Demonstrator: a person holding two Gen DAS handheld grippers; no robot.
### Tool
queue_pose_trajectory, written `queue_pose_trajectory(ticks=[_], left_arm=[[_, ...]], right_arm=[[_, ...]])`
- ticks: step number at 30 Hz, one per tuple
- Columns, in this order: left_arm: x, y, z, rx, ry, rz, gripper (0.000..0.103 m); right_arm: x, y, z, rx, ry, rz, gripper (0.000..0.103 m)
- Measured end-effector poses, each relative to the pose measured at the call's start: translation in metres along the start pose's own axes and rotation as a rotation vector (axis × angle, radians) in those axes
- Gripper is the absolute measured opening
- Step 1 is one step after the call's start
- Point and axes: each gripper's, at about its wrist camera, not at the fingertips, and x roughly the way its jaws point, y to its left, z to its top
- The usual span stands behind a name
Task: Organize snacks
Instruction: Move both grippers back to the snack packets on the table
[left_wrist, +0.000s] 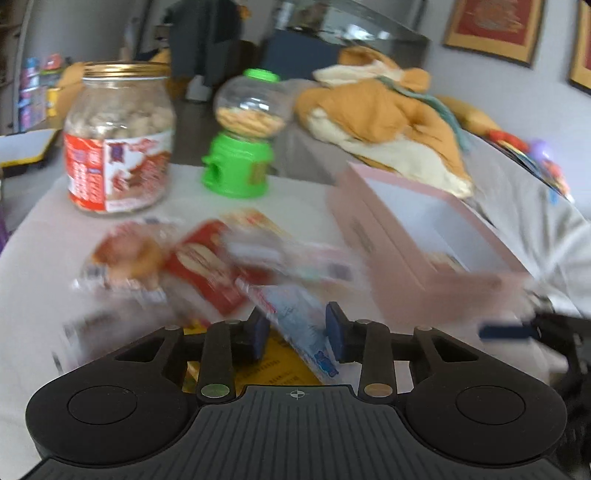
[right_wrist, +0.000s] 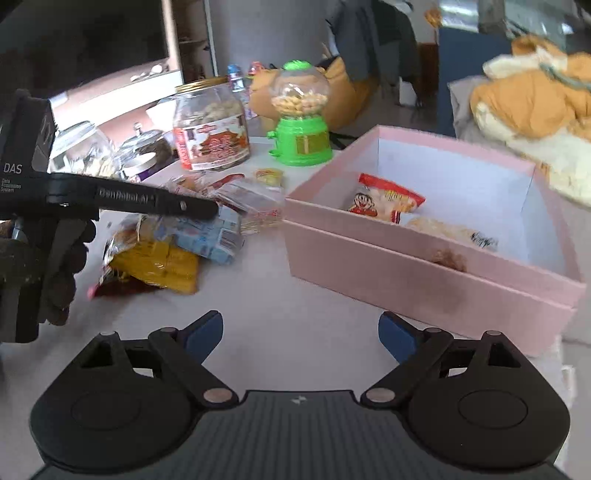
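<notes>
Nearest the left wrist camera, the left tongs (left_wrist: 297, 332) are sitting with their blue pads (left_wrist: 258, 334) on either side of a flat pale-blue and white snack packet (left_wrist: 299, 328); blur is hiding whether the pads are pressing on it, so I cannot tell whether it is being gripped. Beneath the packet a yellow foil pack (left_wrist: 275, 363) is lying on the white desk (left_wrist: 44, 258), at the near edge of a blurred heap with a red snack pouch (left_wrist: 207, 266) and a clear wrapper holding a brown pastry (left_wrist: 127, 258).

Seen from the right wrist camera, the right tongs (right_wrist: 301, 334) are standing wide open and empty above bare desk, just in front of the open pink cardboard box (right_wrist: 424, 280). Inside the box a red and yellow snack bag (right_wrist: 388, 199) is lying towards its far-left corner.

Behind the heap a clear plastic jar with a gold lid and red label (left_wrist: 118, 136) and a green toy dispenser with a clear globe (left_wrist: 240, 136) are standing upright.
</notes>
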Motion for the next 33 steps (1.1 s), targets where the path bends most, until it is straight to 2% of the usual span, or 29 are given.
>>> queue_pose_trajectory(ticks=[4, 7, 9, 14, 16, 18, 20, 22, 23, 25, 26, 29, 33], left_arm=[[-0.023, -0.013, -0.023, 0.039, 0.046, -0.090, 0.037], [-0.040, -0.014, -0.033, 0.039, 0.072, -0.113, 0.038], [-0.052, -0.008, -0.035, 0.027, 0.052, -0.067, 0.040], [-0.091, 0.014, -0.031, -0.019, -0.068, 0.145, 0.039], [-0.106, 0.024, -0.031, -0.056, -0.089, 0.170, 0.039], [-0.117, 0.026, -0.033, -0.067, -0.079, 0.177, 0.039], [-0.124, 0.020, -0.039, -0.065, -0.052, 0.171, 0.039], [-0.129, 0.014, -0.048, -0.078, 0.002, 0.143, 0.039], [-0.130, 0.011, -0.053, -0.089, 0.025, 0.128, 0.039], [-0.134, 0.004, -0.063, -0.106, 0.080, 0.092, 0.039], [-0.135, 0.000, -0.068, -0.112, 0.106, 0.073, 0.039], [-0.125, -0.010, -0.075, -0.121, 0.150, 0.033, 0.039], [-0.097, -0.020, -0.071, -0.095, 0.141, 0.083, 0.039]], right_arm=[[-0.016, 0.008, -0.002, -0.045, -0.024, 0.014, 0.092], [-0.020, 0.015, 0.000, -0.046, -0.030, 0.046, 0.092], [-0.016, 0.021, 0.004, -0.036, -0.033, 0.062, 0.092], [0.008, 0.031, 0.024, 0.081, -0.013, 0.153, 0.092], [0.023, 0.035, 0.034, 0.165, 0.015, 0.218, 0.092], [0.037, 0.040, 0.042, 0.233, 0.018, 0.289, 0.092], [0.053, 0.050, 0.051, 0.249, 0.025, 0.317, 0.092], [0.073, 0.065, 0.058, 0.192, 0.079, 0.297, 0.092], [0.083, 0.075, 0.060, 0.129, 0.105, 0.257, 0.092], [0.088, 0.093, 0.059, -0.024, 0.100, 0.187, 0.093], [0.086, 0.096, 0.057, -0.060, 0.094, 0.160, 0.093], [0.076, 0.083, 0.051, -0.039, 0.113, 0.104, 0.093], [0.049, 0.054, 0.027, -0.014, 0.101, 0.048, 0.092]])
